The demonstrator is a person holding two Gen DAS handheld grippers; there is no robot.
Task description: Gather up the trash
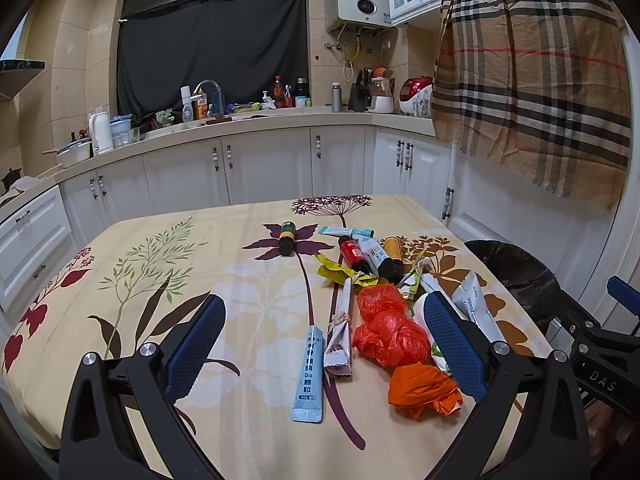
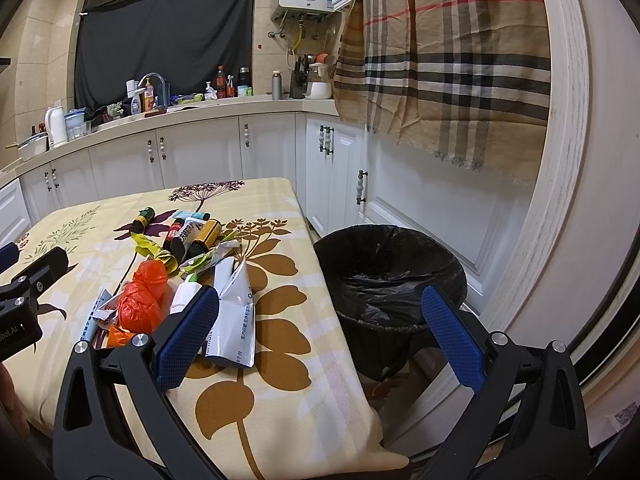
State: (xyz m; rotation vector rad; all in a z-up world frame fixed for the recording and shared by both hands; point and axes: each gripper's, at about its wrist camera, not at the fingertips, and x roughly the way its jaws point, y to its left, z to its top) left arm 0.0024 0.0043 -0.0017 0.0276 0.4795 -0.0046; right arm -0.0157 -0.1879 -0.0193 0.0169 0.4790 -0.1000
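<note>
Trash lies scattered on the flowered tablecloth (image 1: pixel 120 300): a light blue sachet (image 1: pixel 309 376), a rolled paper wrapper (image 1: pixel 340 332), crumpled red plastic (image 1: pixel 390 330), an orange wad (image 1: pixel 422 390), yellow wrappers (image 1: pixel 340 272), white pouches (image 1: pixel 478 308) and small bottles (image 1: pixel 352 254). My left gripper (image 1: pixel 324 344) hovers open above the sachet and red plastic, holding nothing. My right gripper (image 2: pixel 320 328) stands open over the table's right edge, empty, with a white pouch (image 2: pixel 236 320) by its left finger. A black-lined bin (image 2: pixel 390 276) stands on the floor right of the table.
A lone dark bottle with a green cap (image 1: pixel 287 236) lies farther back on the table. White kitchen cabinets (image 1: pixel 264 168) and a cluttered counter (image 1: pixel 240 114) run behind. A plaid cloth (image 1: pixel 532 80) hangs at the right. The other gripper's frame (image 1: pixel 600 344) shows at the right edge.
</note>
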